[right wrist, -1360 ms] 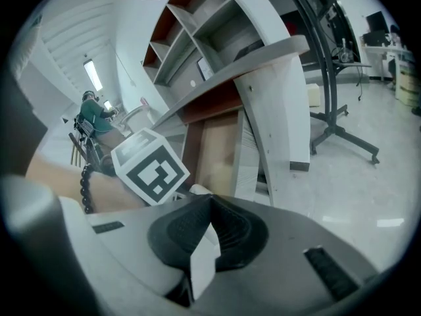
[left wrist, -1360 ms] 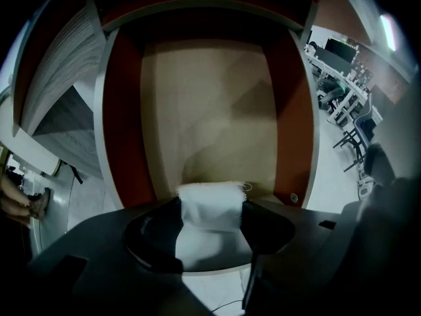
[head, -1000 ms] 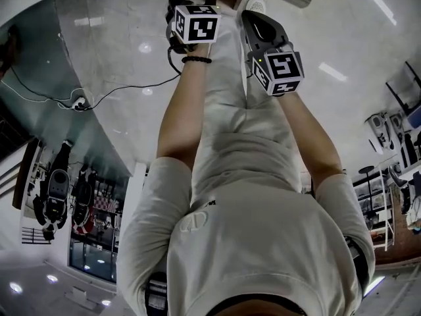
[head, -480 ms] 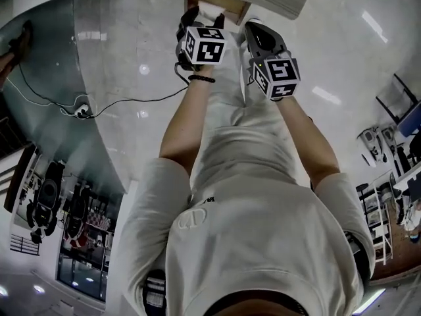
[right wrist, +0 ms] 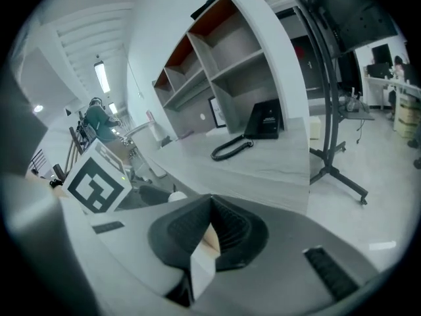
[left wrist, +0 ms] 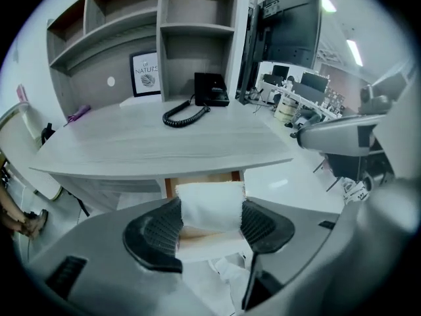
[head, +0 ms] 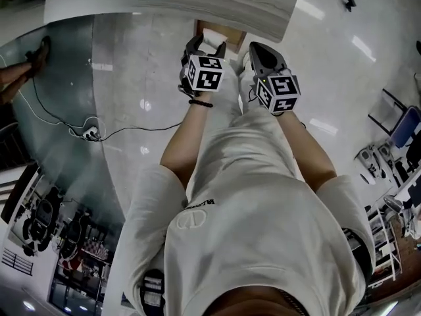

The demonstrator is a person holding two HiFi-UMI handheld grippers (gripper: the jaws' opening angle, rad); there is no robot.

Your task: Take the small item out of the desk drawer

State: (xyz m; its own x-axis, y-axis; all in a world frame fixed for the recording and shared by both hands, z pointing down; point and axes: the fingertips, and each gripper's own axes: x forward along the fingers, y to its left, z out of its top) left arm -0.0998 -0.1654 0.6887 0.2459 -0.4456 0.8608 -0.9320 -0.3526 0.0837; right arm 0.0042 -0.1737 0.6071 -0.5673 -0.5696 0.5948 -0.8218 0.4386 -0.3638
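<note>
A small white fabric-like item (left wrist: 210, 206) sits squeezed between the ribbed pads of my left gripper (left wrist: 210, 221), which is shut on it. In the head view the same white item (head: 211, 43) shows in the left gripper (head: 206, 47), just in front of the brown open drawer (head: 227, 29) under the grey desk top (head: 164, 2). The drawer's wooden edge (left wrist: 200, 176) shows below the desk (left wrist: 164, 143). My right gripper (head: 258, 48) hangs beside the left one, tapered to a point. Its pads (right wrist: 227, 226) meet with nothing held in the right gripper (right wrist: 210, 229).
On the desk lie a black telephone (left wrist: 210, 89) with a coiled cord and a framed print (left wrist: 146, 74) under open shelves. A cable and power strip (head: 89, 133) lie on the glossy floor at left. A black monitor stand (right wrist: 335, 170) rises right of the desk.
Both grippers have risen together, away from the drawer, and the desk top has come into the head view. The white item stays in the left gripper.
</note>
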